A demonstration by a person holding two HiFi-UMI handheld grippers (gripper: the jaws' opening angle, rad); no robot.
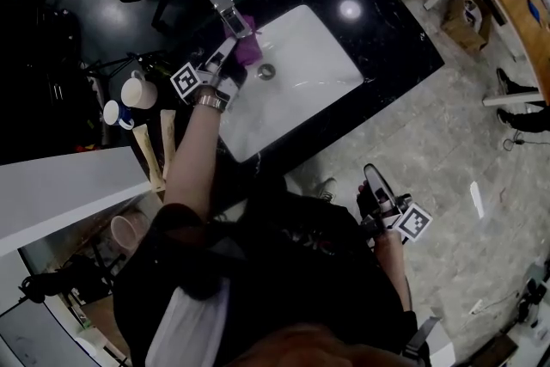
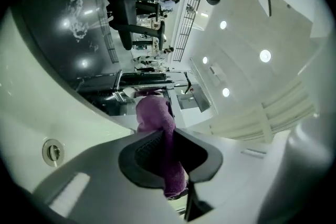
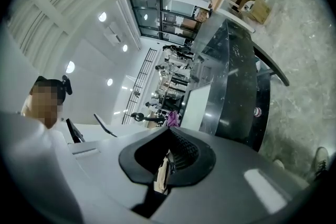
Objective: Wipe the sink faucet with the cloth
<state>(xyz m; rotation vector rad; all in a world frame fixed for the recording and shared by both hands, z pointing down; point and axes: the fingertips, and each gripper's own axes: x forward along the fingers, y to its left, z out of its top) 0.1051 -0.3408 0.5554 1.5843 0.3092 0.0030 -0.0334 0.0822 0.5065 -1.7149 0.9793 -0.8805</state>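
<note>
Below, a long black polished stone counter (image 1: 391, 26) carries a white rectangular sink basin (image 1: 301, 73). At the basin's far left edge stands a boxy chrome faucet (image 1: 225, 9). A small purple cloth (image 1: 249, 49) sits right against it, pinched between the closed jaws of the left gripper (image 1: 230, 49). Off the counter's near edge, the right gripper (image 1: 372, 180) hangs with jaws pressed together, empty.

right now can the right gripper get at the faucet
Probably not from there. The right gripper hangs shut by the person's side over the floor, off the counter, with the whole sink between it and the faucet, where the left gripper holds the purple cloth.
</note>
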